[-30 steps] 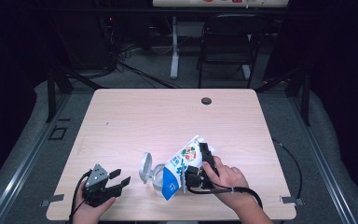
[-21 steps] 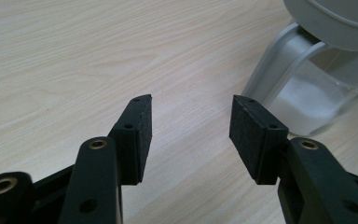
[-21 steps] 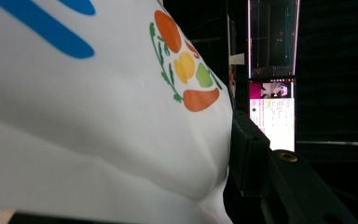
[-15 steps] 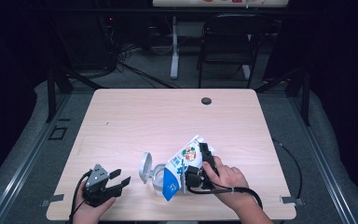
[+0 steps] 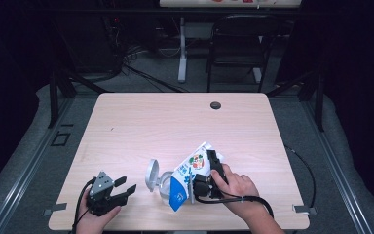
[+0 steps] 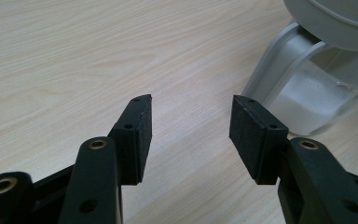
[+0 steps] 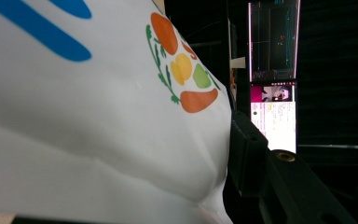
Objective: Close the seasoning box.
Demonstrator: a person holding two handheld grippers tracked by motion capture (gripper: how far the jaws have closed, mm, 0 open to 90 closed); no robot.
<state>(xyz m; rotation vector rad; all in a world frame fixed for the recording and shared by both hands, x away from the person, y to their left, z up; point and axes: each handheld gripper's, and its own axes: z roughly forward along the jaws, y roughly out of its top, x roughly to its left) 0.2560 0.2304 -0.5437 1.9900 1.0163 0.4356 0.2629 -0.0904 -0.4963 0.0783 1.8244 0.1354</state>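
The right tool (image 5: 205,171) is clenched on a white pouch (image 5: 187,176) printed with blue stripes and a small fruit-and-vegetable emblem. In the right gripper view the pouch (image 7: 98,116) bulges across the space ahead of the tool, and one black pad (image 7: 244,154) presses into its creased edge; the other pad is hidden behind the pouch. From the high view the pouch lies tilted just to the left of this tool, its blue lower end nearest the person's edge of the tabletop (image 5: 175,122) and its upper end pointing away.

Touching the pouch's far side from the right tool sits a clear plastic container (image 5: 161,183) with a round grey lid (image 5: 151,174) hinged upward. The pouch's lower end rests at the container's mouth.

The left tool (image 5: 119,187) is released, its jaws standing apart with nothing between them, only bare wood grain. In the left gripper view the container (image 6: 307,93) stands ahead of this tool and off to its right, near but not touching, with the lid (image 6: 335,21) above it. The left tool rests low over the tabletop, well apart from the right tool.
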